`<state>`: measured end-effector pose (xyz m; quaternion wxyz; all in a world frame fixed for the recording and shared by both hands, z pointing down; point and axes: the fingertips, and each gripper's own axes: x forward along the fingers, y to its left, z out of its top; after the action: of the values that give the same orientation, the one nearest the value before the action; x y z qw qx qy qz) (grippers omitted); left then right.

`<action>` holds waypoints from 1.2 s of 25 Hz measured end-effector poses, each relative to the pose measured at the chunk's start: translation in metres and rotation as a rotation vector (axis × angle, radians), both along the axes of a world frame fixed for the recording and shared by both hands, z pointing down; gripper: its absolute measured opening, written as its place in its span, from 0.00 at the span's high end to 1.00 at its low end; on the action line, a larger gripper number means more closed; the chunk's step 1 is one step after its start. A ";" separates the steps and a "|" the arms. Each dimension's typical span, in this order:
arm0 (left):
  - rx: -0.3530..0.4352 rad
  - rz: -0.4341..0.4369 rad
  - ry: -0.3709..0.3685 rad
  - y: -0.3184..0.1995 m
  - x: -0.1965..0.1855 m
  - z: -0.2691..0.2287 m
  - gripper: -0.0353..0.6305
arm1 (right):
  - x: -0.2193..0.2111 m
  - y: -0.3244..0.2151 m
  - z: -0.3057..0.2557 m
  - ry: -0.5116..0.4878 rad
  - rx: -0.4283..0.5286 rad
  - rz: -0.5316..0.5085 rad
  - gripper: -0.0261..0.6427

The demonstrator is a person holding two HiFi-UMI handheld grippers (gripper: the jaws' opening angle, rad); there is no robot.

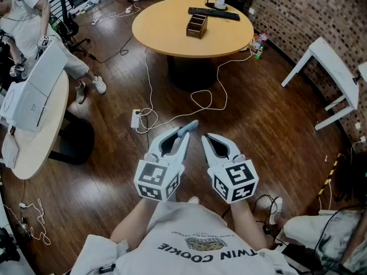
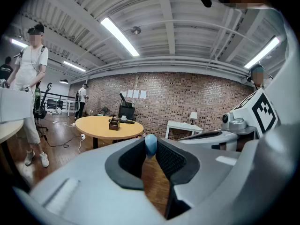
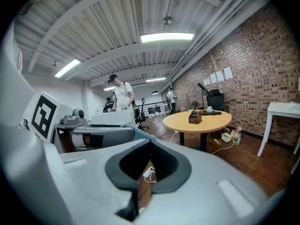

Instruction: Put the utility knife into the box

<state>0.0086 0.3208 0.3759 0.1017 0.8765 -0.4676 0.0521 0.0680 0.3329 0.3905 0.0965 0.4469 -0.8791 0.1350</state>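
Observation:
A small brown wooden box [image 1: 196, 25] stands on the round wooden table [image 1: 166, 33] far ahead of me; it also shows as the box [image 2: 114, 123] and the box [image 3: 195, 116] in the two gripper views. My left gripper [image 1: 182, 133] is shut on the blue-grey utility knife [image 1: 188, 127], whose rounded end, the knife [image 2: 150, 144], sticks out past the jaw tips. My right gripper [image 1: 207, 140] is held beside it at the same height, jaws together with nothing between them. Both are carried in mid-air over the wooden floor, well short of the table.
A black keyboard [image 1: 213, 13] and a cup [image 1: 220, 4] share the round table. A power strip [image 1: 136, 119] and white cables lie on the floor between me and the table. A white table [image 1: 327, 62] stands right, a desk with a white machine [image 1: 34, 90] left, and a person [image 1: 26, 16] beside it.

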 end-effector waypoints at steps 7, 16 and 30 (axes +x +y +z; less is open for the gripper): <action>-0.016 0.018 0.026 -0.079 -0.036 0.006 0.84 | -0.042 -0.076 0.004 0.019 -0.010 0.014 0.96; -0.033 0.068 0.036 -0.166 -0.099 0.009 0.84 | -0.103 -0.163 0.003 0.035 -0.023 0.072 0.96; -0.037 0.146 0.046 -0.231 -0.139 0.011 0.84 | -0.145 -0.229 0.003 0.059 -0.029 0.143 0.96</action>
<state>-0.1307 0.0895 0.3866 0.1245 0.9073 -0.3987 0.0476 -0.0769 0.1042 0.3933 0.1191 0.5107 -0.8397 0.1412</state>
